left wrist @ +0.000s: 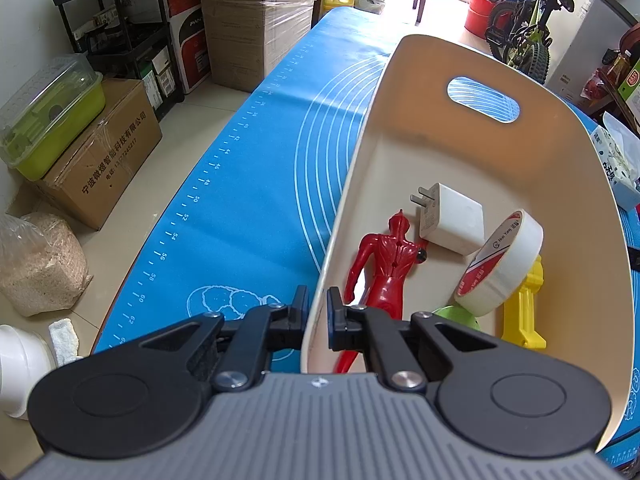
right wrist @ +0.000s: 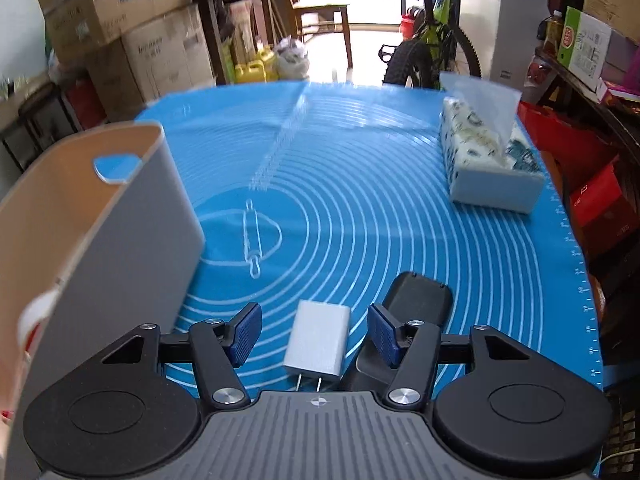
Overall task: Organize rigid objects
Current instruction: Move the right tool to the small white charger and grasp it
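Observation:
A cream basket (left wrist: 500, 148) with a handle slot stands on the blue mat (left wrist: 248, 200). My left gripper (left wrist: 318, 300) is shut on its near rim, one finger inside the wall and one outside. Inside lie a red figure (left wrist: 384, 268), a white plug charger (left wrist: 452, 220), a roll of white tape (left wrist: 504, 264), a yellow toy (left wrist: 524, 312) and something green (left wrist: 456, 316). In the right wrist view my right gripper (right wrist: 316, 332) is open low over the mat. A second white charger (right wrist: 318, 342) lies between its blue pads (right wrist: 244, 336), which stand apart from it. The basket (right wrist: 132, 240) is to its left.
A black flat object (right wrist: 416, 300) lies just right of the second charger, partly under my right finger. A patterned tissue box (right wrist: 488, 168) sits at the mat's far right. Cartons, shelves and a bicycle (right wrist: 432, 48) surround the table.

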`<move>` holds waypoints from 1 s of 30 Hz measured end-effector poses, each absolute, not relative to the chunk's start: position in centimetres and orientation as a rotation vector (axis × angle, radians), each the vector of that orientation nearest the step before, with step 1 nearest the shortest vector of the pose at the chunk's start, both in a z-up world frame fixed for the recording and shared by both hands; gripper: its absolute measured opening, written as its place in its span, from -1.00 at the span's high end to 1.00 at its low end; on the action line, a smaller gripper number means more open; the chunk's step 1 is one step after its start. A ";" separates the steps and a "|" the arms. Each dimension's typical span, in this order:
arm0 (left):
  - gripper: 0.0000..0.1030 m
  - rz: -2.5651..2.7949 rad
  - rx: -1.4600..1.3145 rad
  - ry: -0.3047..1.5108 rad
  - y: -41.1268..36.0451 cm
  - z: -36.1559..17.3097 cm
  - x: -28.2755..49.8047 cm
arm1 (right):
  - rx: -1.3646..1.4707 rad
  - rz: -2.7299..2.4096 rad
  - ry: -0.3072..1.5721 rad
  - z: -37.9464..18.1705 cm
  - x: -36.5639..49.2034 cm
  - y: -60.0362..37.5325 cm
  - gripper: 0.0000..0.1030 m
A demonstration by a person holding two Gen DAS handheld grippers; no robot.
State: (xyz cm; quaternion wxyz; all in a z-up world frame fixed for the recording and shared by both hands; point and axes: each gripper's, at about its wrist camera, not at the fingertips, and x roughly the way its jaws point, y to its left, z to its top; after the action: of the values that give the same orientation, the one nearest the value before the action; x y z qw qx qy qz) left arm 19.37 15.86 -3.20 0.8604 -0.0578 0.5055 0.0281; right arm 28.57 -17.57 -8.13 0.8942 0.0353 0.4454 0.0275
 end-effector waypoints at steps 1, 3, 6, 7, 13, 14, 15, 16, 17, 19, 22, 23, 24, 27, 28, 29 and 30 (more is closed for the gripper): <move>0.82 0.059 -0.121 1.061 15.9 -3.2 19.4 | 0.060 0.057 0.932 -8.4 28.7 -17.4 -0.24; 0.82 0.059 -0.121 1.061 15.8 -3.2 19.4 | 0.034 0.052 0.943 -8.9 29.0 -17.0 -0.21; 0.82 0.059 -0.121 1.061 15.9 -3.2 19.4 | -0.008 0.022 0.970 -9.5 29.7 -16.6 -0.14; 0.81 0.059 -0.121 1.061 15.9 -3.2 19.4 | -0.016 0.020 0.969 -9.7 29.9 -16.5 -0.08; 0.80 0.059 -0.119 1.061 15.9 -3.2 19.4 | -0.032 0.000 0.975 -10.5 30.5 -15.8 -0.06; 0.80 0.059 -0.119 1.061 15.8 -3.2 19.4 | -0.021 -0.004 0.977 -10.5 30.5 -15.9 -0.05; 0.80 0.059 -0.119 1.061 15.8 -3.2 19.4 | -0.012 -0.006 0.978 -10.4 30.5 -15.9 -0.04; 0.80 0.059 -0.120 1.061 15.9 -3.2 19.4 | -0.008 -0.008 0.978 -10.4 30.5 -15.9 0.00; 0.80 0.060 -0.120 1.061 15.9 -3.2 19.4 | -0.012 -0.010 0.976 -10.5 30.4 -15.8 0.01; 0.79 0.060 -0.116 1.061 15.9 -3.2 19.4 | -0.030 -0.018 0.973 -10.5 30.4 -15.4 0.05; 0.79 0.060 -0.117 1.061 15.9 -3.2 19.4 | -0.060 -0.042 0.984 -10.3 30.6 -14.5 0.03; 0.79 0.060 -0.117 1.061 15.9 -3.2 19.4 | -0.060 -0.046 0.986 -10.3 30.7 -14.5 0.03; 0.79 0.060 -0.117 1.061 15.8 -3.2 19.4 | -0.057 -0.048 0.988 -10.3 30.7 -14.5 0.03; 0.79 0.060 -0.116 1.061 15.9 -3.2 19.4 | -0.045 -0.043 0.977 -10.4 30.5 -14.8 0.03; 0.79 0.060 -0.116 1.061 15.9 -3.2 19.4 | -0.037 -0.040 0.974 -10.4 30.4 -14.9 0.04; 0.79 0.060 -0.117 1.061 15.8 -3.2 19.4 | -0.016 -0.033 0.972 -10.4 30.3 -15.1 0.19; 0.79 0.060 -0.117 1.061 15.8 -3.2 19.4 | 0.005 -0.032 0.971 -10.4 30.3 -15.4 0.19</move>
State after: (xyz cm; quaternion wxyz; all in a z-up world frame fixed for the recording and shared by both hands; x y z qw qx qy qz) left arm 19.39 15.83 -3.16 0.8605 -0.0558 0.5056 0.0285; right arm 30.27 -15.37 -10.43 0.8843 0.0022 0.4666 -0.0155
